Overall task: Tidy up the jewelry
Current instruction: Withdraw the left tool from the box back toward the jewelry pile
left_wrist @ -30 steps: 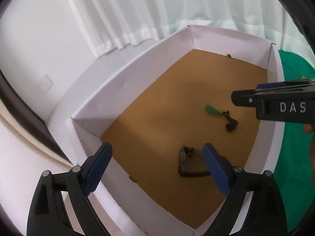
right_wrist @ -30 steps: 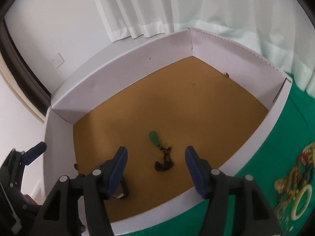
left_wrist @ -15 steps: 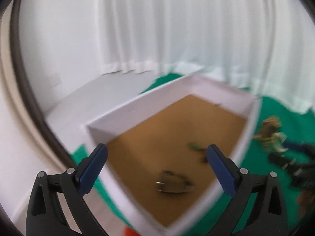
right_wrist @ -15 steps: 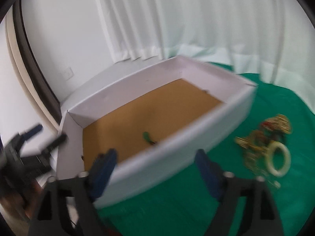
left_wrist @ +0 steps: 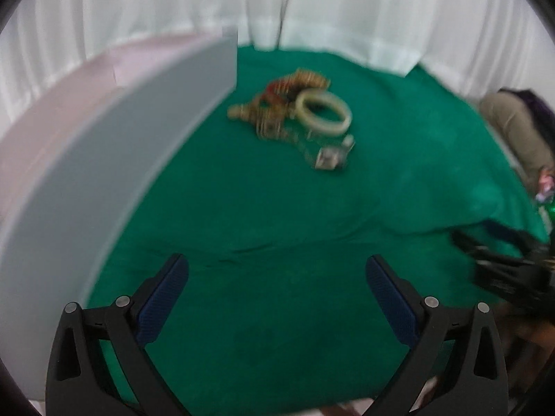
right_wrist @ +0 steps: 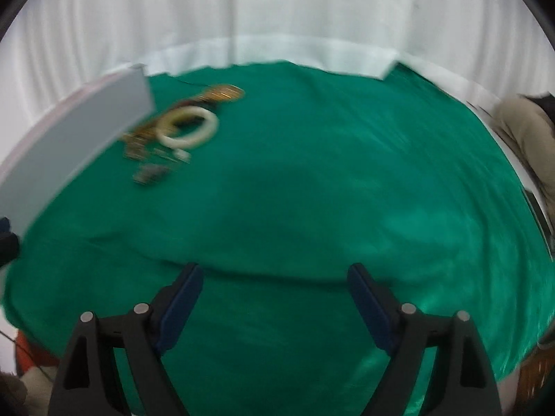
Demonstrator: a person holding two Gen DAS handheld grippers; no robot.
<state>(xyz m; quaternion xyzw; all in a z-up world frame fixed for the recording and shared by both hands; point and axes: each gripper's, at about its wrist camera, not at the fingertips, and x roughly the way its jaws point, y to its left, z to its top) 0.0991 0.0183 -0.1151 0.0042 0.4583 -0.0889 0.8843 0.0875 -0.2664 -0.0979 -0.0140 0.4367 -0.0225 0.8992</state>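
Jewelry pile (left_wrist: 295, 111): a tangle of gold-coloured chains and a red piece, lying on the green cloth (left_wrist: 277, 208) that covers the surface, just beside the far corner of the white box (left_wrist: 114, 159). From my right wrist view the same pile (right_wrist: 180, 128) sits close against the box's end wall (right_wrist: 76, 135).

Pale bangle (left_wrist: 324, 112): a cream ring resting on the side of the pile away from the box, partly over the chains.

Small squarish piece (left_wrist: 327, 159): on the nearer side of the pile from the box corner, touching the loose chain ends; the blur is heavy, so I take it for a pendant or clasp, no more.

Left gripper (left_wrist: 277, 287): my jaws stand wide apart with only cloth between them, well short of the pile.

Right gripper (right_wrist: 274, 294): jaws spread wide and empty, over bare cloth, well apart from the box and the pile. It also shows as a dark blur at the left view's far edge from the box (left_wrist: 506, 270).

White curtain (right_wrist: 277, 10): behind the box and the cloth.
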